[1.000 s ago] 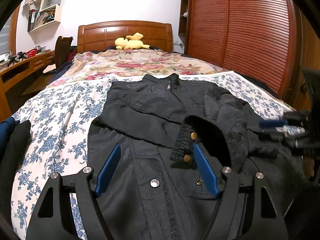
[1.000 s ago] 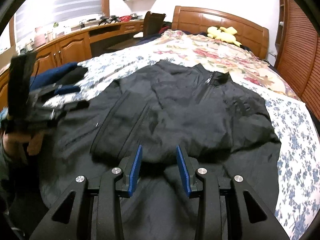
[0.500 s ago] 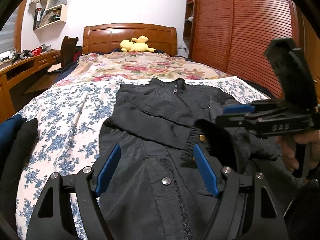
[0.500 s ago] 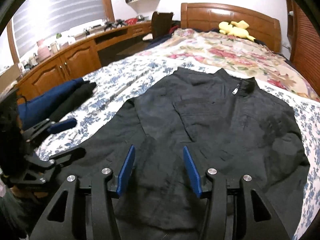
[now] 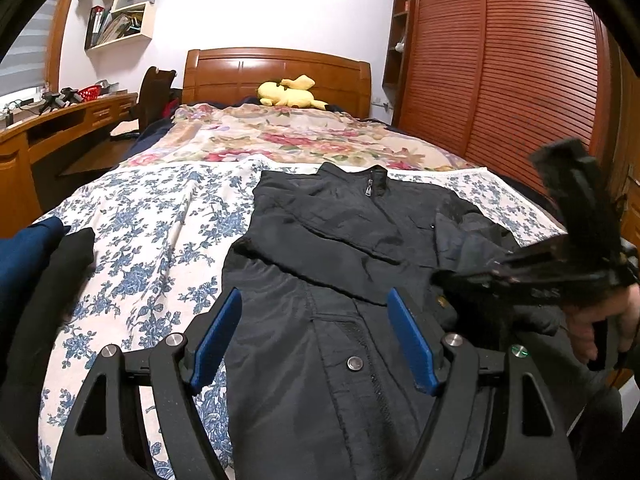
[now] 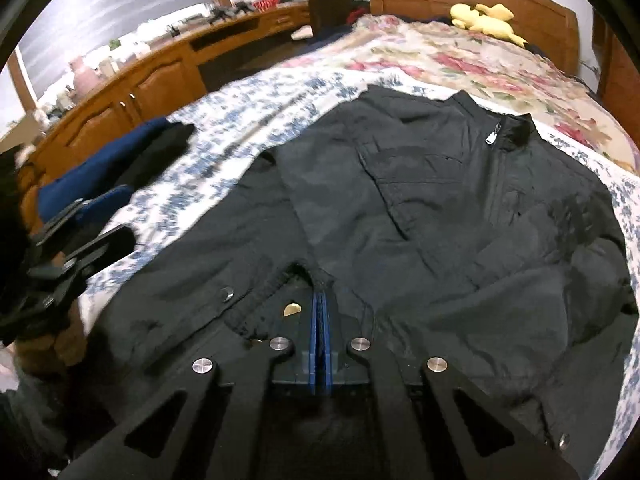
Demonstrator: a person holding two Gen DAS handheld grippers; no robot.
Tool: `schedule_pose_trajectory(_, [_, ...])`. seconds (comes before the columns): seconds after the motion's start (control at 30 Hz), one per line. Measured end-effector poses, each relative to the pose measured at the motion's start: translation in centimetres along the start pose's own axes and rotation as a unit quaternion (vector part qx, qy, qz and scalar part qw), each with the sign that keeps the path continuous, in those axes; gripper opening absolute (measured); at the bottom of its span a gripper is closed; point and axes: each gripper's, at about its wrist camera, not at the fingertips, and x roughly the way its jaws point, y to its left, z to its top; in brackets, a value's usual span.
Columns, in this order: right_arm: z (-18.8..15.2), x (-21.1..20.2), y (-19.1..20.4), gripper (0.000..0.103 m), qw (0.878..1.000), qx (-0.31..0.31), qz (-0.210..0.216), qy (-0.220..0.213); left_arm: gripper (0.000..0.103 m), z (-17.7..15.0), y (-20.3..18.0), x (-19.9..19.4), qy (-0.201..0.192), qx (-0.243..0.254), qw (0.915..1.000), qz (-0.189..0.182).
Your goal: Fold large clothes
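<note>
A black jacket [image 5: 340, 240] lies front up on the flowered bedsheet [image 5: 160, 220], collar toward the headboard, with one sleeve folded across its chest. My left gripper [image 5: 315, 294] hovers open over the jacket's lower front by the snap buttons, with nothing between its pads. In the right wrist view the jacket [image 6: 440, 220] fills the frame. My right gripper [image 6: 319, 294] has its blue pads pressed together on the rim of the sleeve cuff [image 6: 272, 292]. From the left wrist view the right gripper [image 5: 440, 278] comes in from the right, held by a hand [image 5: 600, 320].
Folded dark blue and black clothes [image 5: 40, 260] sit at the bed's left edge. A yellow plush toy [image 5: 288, 94] lies by the headboard. A wooden desk [image 5: 60, 120] runs along the left wall and a slatted wardrobe [image 5: 500, 80] stands on the right.
My right gripper swung in over the jacket, dropped onto the sleeve cuff and went from open to shut. The left gripper stayed open and drifted only slightly.
</note>
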Motion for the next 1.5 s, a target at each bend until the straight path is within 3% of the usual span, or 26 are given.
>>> schedule_pose_trajectory(0.17, [-3.4, -2.6, 0.3, 0.002, 0.999, 0.002, 0.015, -0.029, 0.076, -0.2, -1.1, 0.3, 0.006, 0.007, 1.0000, -0.001])
schedule_pose_trajectory(0.43, [-9.0, -5.0, -0.3, 0.002, 1.000, 0.011, 0.002, -0.022, 0.076, -0.4, -6.0, 0.2, 0.007, 0.054, 0.9980, -0.032])
schedule_pose_trajectory(0.63, [-10.4, -6.7, -0.5, 0.006, 0.999, 0.016, -0.012, -0.032, 0.076, -1.4, -9.1, 1.4, 0.033, 0.071, 0.9957, -0.049])
schedule_pose_trajectory(0.73, [-10.6, -7.4, -0.4, 0.015, 0.999, 0.009, -0.031, -0.042, 0.076, -2.2, -10.0, 2.0, 0.052, 0.071, 0.9947, -0.054])
schedule_pose_trajectory(0.97, [-12.0, -8.8, -0.6, 0.016, 0.996, 0.016, -0.058, -0.060, 0.076, -3.9, -11.4, 3.0, 0.091, 0.065, 0.9925, -0.051])
schedule_pose_trajectory(1.03, [-12.1, -9.1, -1.1, 0.016, 0.996, 0.019, -0.063, -0.067, 0.072, -4.2, -11.5, 3.1, 0.102, 0.065, 0.9914, -0.051])
schedule_pose_trajectory(1.1, [-12.4, -9.0, -1.3, 0.016, 0.995, 0.022, -0.069, -0.072, 0.061, -4.6, -11.8, 3.6, 0.119, 0.071, 0.9889, -0.054])
schedule_pose_trajectory(1.37, [-13.2, -7.2, -2.8, 0.016, 0.992, 0.049, -0.076, -0.085, 0.059, -6.1, -12.0, 5.3, 0.166, 0.073, 0.9818, -0.056])
schedule_pose_trajectory(1.47, [-13.2, -6.2, -2.8, 0.016, 0.992, 0.054, -0.070, -0.086, 0.038, -6.3, -12.4, 5.1, 0.173, 0.078, 0.9795, -0.069])
schedule_pose_trajectory(1.5, [-13.1, -5.8, -2.8, 0.016, 0.992, 0.054, -0.069, -0.086, 0.026, -6.3, -12.6, 4.9, 0.170, 0.084, 0.9798, -0.063])
